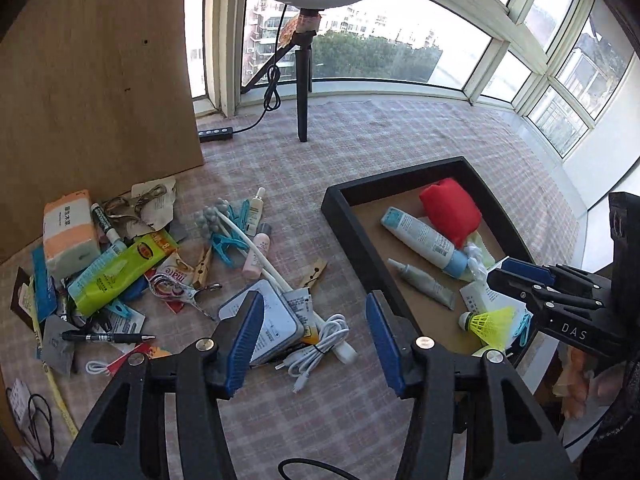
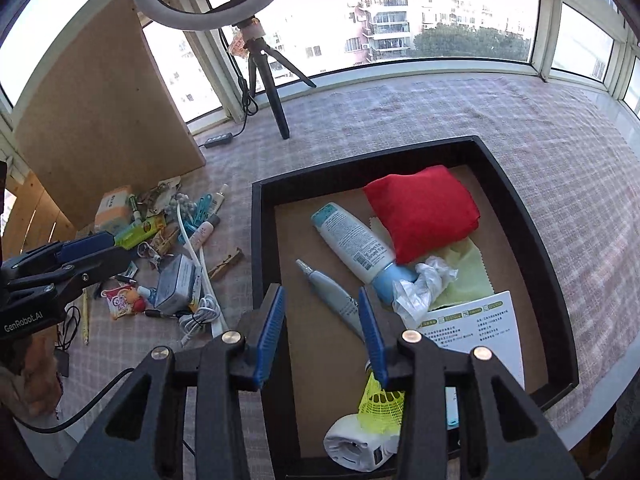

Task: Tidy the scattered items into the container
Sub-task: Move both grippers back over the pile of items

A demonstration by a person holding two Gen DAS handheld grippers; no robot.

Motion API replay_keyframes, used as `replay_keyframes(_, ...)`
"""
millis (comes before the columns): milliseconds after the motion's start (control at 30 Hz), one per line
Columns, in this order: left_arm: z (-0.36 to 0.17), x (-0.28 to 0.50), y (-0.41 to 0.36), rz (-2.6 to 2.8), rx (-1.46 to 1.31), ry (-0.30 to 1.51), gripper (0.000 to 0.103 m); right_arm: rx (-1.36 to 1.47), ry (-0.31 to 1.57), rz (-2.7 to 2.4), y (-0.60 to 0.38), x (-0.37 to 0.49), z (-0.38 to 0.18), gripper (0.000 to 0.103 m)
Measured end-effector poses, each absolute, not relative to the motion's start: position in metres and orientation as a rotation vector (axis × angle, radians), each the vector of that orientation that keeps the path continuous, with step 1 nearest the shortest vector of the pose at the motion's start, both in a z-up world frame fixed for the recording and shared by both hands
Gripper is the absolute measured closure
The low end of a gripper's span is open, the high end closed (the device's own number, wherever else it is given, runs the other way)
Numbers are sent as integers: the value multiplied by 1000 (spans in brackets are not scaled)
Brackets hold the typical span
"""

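A black tray (image 1: pixel 344 220) (image 2: pixel 520 216) holds a red pouch (image 2: pixel 422 212), a white and blue bottle (image 2: pixel 356 240), a grey tube (image 2: pixel 336 292), a yellow shuttlecock (image 2: pixel 380 404) (image 1: pixel 488 320), a leaflet (image 2: pixel 476 328) and a white adapter (image 2: pixel 352 444). Scattered items lie left of it: a grey box (image 1: pixel 264 320), a white cable (image 1: pixel 320 348), a black pen (image 1: pixel 108 337), a tissue pack (image 1: pixel 70 232), a green packet (image 1: pixel 116 276). My left gripper (image 1: pixel 316 340) is open and empty above the cable. My right gripper (image 2: pixel 320 332) is open and empty over the tray, above the shuttlecock.
A ring light tripod (image 1: pixel 303 92) stands at the back of the checked cloth. A brown board (image 1: pixel 92 80) leans at the left behind the pile. Windows bound the far side. The table edge runs close behind the tray's right side (image 2: pixel 608 380).
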State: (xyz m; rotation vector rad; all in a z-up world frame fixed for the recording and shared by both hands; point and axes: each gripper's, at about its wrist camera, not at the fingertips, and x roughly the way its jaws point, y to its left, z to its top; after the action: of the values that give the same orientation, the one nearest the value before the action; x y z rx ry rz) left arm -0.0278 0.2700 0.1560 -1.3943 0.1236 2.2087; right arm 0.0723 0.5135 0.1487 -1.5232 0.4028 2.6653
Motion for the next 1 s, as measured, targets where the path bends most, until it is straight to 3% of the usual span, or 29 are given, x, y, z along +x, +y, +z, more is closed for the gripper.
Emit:
replay_keyframes(300, 105, -30, 178, 2268, -1582, 26, 53, -1664, 270, 2749, 444, 46, 131, 65)
replay_keyframes(633, 87, -25, 87, 2389, -1678, -100, 53, -1782, 135, 2819, 385, 22, 119, 65)
replay_keyframes(1000, 75, -7, -15, 2532, -1780, -300, 53, -1805, 172, 2772, 387, -3, 108, 65)
